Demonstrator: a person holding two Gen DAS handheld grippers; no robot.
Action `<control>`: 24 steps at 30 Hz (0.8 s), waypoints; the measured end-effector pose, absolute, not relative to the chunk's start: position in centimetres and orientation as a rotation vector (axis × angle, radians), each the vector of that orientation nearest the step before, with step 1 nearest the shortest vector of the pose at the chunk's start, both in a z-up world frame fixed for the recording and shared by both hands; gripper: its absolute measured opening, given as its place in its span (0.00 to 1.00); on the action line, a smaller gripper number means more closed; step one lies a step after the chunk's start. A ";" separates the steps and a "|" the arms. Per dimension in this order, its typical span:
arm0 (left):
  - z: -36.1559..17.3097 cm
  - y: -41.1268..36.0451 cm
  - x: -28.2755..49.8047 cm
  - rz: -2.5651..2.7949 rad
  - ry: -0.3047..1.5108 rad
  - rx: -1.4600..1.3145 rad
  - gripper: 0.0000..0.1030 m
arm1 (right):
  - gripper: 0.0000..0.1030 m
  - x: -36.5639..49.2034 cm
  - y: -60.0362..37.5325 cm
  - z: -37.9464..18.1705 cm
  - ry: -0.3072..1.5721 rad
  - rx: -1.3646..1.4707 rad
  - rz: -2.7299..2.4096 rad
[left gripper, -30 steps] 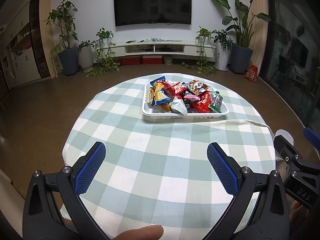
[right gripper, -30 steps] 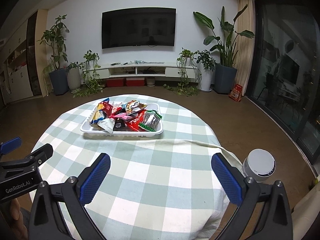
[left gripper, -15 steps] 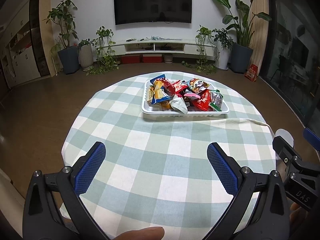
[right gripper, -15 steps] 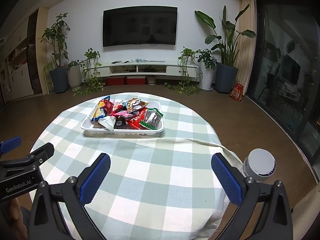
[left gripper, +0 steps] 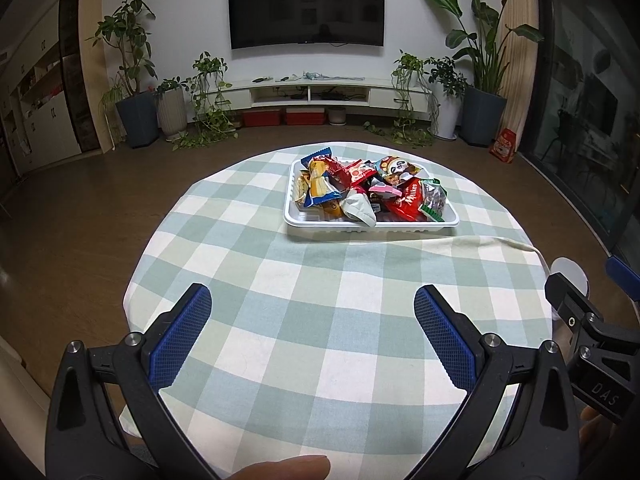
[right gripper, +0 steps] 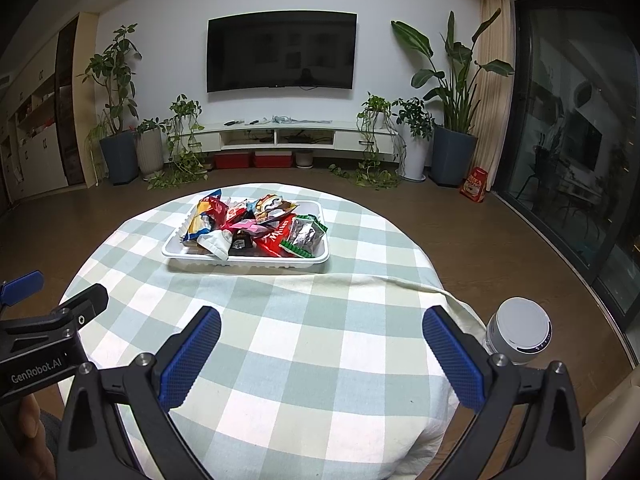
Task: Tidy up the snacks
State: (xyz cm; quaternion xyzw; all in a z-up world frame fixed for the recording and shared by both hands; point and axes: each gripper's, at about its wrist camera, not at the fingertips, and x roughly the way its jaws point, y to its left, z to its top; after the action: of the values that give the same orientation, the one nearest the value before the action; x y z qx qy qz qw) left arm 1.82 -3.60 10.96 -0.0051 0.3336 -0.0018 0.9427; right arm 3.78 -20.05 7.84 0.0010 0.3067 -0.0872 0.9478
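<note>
A white tray (left gripper: 372, 226) (right gripper: 248, 260) heaped with several snack packets (left gripper: 372, 194) (right gripper: 256, 228) stands on the far half of a round table with a green-and-white checked cloth (left gripper: 320, 300) (right gripper: 280, 340). A red packet (left gripper: 408, 202) and a white pouch (left gripper: 360, 210) lie at the tray's near side. My left gripper (left gripper: 312, 316) is open and empty over the table's near part, well short of the tray. My right gripper (right gripper: 322, 330) is open and empty, also well short of the tray. Each gripper's body shows at the edge of the other's view.
A white round device (right gripper: 520, 330) stands on the floor to the right of the table. A fold in the cloth (right gripper: 400, 282) runs just in front of the tray. Potted plants, a TV cabinet and a wall TV (left gripper: 306, 8) stand far behind.
Both grippers have tilted or drawn back slightly; the tray sits a little higher in both views. Both jaws have stayed open and empty.
</note>
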 end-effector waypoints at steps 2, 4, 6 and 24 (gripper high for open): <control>10.9 -3.6 1.8 -0.003 0.681 -0.009 1.00 | 1.00 3.8 -20.0 7.8 0.624 0.001 -0.178; 10.8 -3.6 1.8 -0.004 0.681 -0.010 1.00 | 1.00 3.8 -20.0 7.8 0.625 0.002 -0.177; 10.8 -3.6 1.8 -0.003 0.680 -0.010 1.00 | 1.00 3.8 -20.0 7.8 0.625 0.001 -0.178; 10.8 -3.6 1.8 -0.002 0.681 -0.009 1.00 | 1.00 3.5 -19.7 7.6 0.629 -0.001 -0.173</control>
State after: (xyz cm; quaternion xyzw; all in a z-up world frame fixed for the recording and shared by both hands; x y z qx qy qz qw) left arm 1.79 -3.58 10.84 -0.0043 0.3341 -0.0011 0.9425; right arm 3.53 -19.69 7.56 -0.0006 0.3089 -0.0852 0.9473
